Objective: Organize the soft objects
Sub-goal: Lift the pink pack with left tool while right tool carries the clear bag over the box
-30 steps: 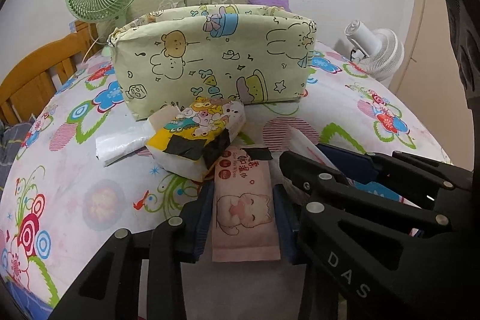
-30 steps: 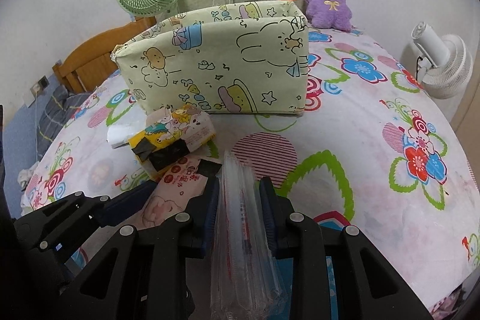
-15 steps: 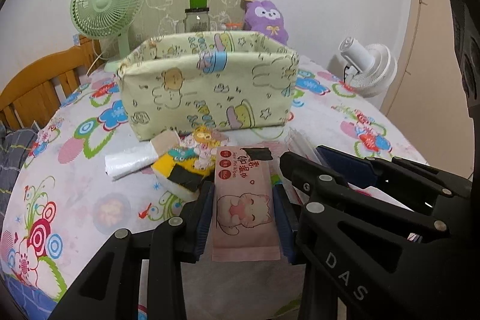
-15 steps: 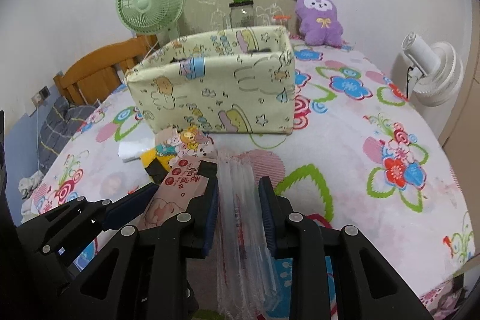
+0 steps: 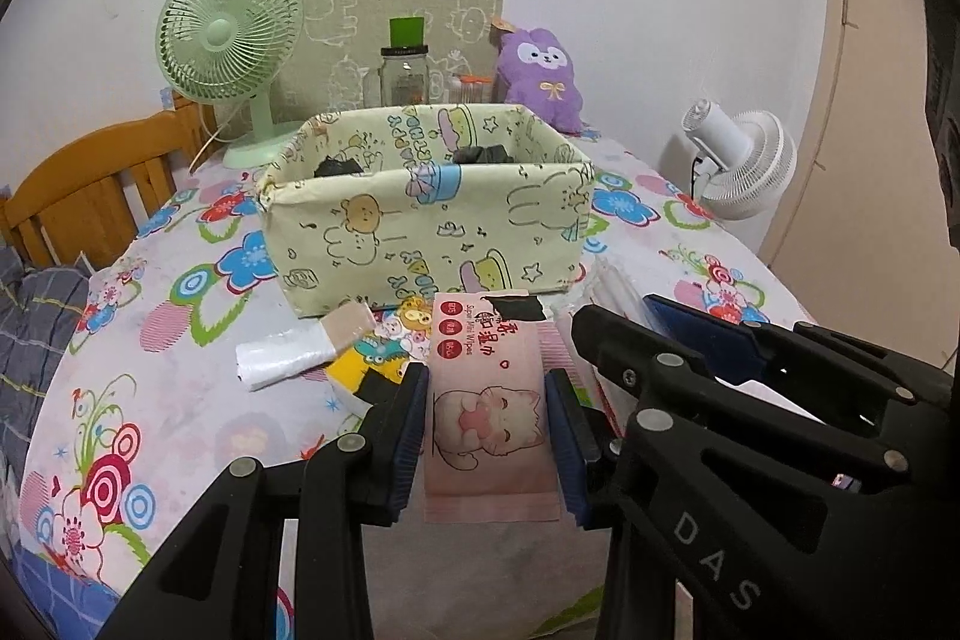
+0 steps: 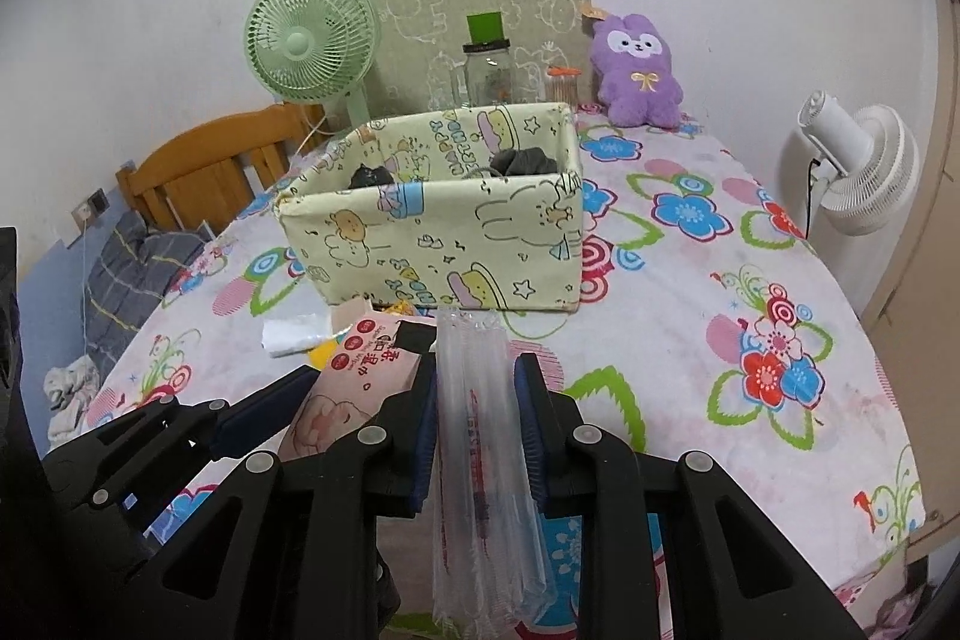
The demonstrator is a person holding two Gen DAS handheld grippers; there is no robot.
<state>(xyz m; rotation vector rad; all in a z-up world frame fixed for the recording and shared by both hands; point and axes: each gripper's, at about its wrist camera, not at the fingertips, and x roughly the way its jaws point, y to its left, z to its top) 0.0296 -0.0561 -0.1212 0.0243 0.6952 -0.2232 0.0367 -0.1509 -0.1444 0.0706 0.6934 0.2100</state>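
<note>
My left gripper (image 5: pixel 485 377) is shut on a pink wet-wipes pack (image 5: pixel 487 421) with a cat drawing, held above the flowered tablecloth. My right gripper (image 6: pixel 475 364) is shut on a clear plastic pack (image 6: pixel 483 466) that hangs down between its pads. The two grippers are side by side; the wipes pack (image 6: pixel 360 376) also shows in the right wrist view. Ahead of both stands a pale yellow cartoon-print fabric box (image 5: pixel 420 226), (image 6: pixel 432 244), open on top, with dark soft items (image 5: pixel 480 154) inside.
A yellow cartoon tissue pack (image 5: pixel 384 361) and a white rolled bag (image 5: pixel 279 361) lie in front of the box. Behind it stand a green fan (image 5: pixel 231 40), a glass jar (image 5: pixel 405 76) and a purple plush (image 5: pixel 543 79). A white fan (image 5: pixel 744 166) is at the right, a wooden chair (image 5: pixel 90 184) at the left.
Both grippers have risen with their packs, so the views now look down into the box. The yellow tissue pack stays on the table, now lower and farther from the packs.
</note>
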